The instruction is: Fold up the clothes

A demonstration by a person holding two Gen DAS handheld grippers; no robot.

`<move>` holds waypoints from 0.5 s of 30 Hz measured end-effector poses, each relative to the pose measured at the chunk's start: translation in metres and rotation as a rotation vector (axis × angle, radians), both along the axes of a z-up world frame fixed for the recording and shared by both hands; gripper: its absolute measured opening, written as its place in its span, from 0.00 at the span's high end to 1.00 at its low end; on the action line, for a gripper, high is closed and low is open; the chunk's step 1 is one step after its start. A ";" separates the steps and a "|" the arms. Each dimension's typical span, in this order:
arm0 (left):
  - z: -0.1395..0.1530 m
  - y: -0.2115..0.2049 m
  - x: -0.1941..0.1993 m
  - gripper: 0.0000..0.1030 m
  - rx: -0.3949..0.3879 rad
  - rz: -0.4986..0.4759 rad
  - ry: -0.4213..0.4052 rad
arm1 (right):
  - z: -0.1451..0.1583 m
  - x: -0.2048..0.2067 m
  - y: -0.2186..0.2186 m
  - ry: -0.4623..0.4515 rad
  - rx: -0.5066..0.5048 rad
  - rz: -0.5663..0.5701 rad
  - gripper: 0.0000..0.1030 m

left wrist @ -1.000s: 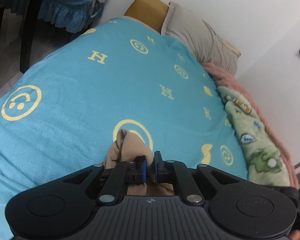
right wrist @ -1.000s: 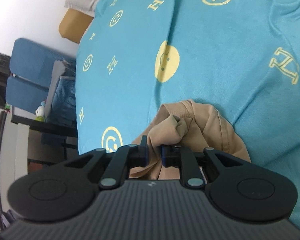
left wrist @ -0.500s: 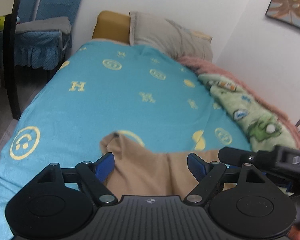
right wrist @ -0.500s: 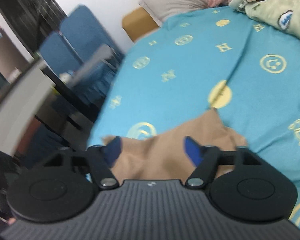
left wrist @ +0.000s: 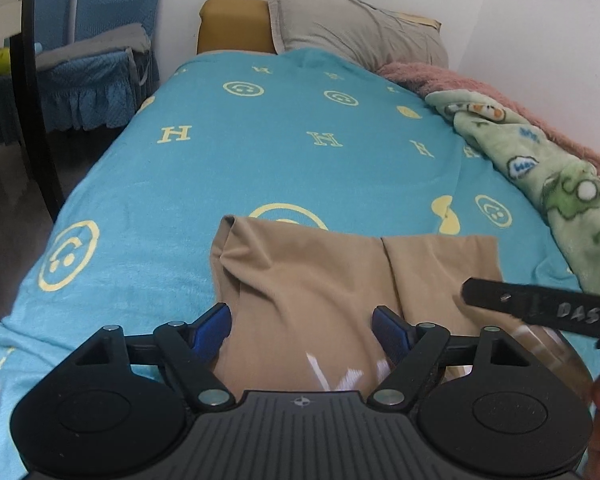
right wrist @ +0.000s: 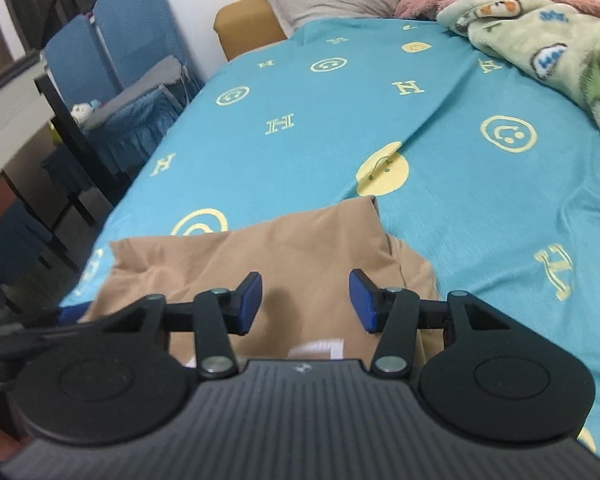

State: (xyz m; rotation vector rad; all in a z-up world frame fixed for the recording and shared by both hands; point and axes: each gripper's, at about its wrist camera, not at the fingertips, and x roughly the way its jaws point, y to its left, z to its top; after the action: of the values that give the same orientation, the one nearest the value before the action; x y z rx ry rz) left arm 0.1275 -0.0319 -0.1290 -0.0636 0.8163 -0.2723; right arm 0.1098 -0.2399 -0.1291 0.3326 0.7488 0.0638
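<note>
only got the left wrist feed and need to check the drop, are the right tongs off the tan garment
Observer: Yes. In the right wrist view the right tongs are open above the tan garment, nothing between the blue pads.
Operator: any label or tag showing on it
Observer: A white tag shows on the garment, just ahead of the tool body.
Operator: whats left of the bed past my view
Observer: A small white plush toy sits on the blue chair beside the bed.
</note>
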 end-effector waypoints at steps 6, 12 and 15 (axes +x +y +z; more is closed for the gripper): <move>0.023 0.013 -0.038 0.22 -0.043 0.020 0.012 | 0.013 -0.028 0.003 0.058 -0.072 -0.020 0.51; 0.021 0.011 -0.057 0.23 0.035 0.052 0.056 | 0.003 -0.037 0.005 0.084 -0.086 -0.014 0.51; 0.024 0.011 -0.065 0.23 0.066 0.057 0.050 | -0.003 -0.035 0.005 0.101 -0.080 -0.009 0.51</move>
State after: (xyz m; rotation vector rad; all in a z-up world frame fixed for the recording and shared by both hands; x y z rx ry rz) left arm 0.0620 -0.0204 -0.1049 -0.0317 0.8711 -0.1902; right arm 0.0750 -0.2353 -0.1324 0.2643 0.8473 0.0081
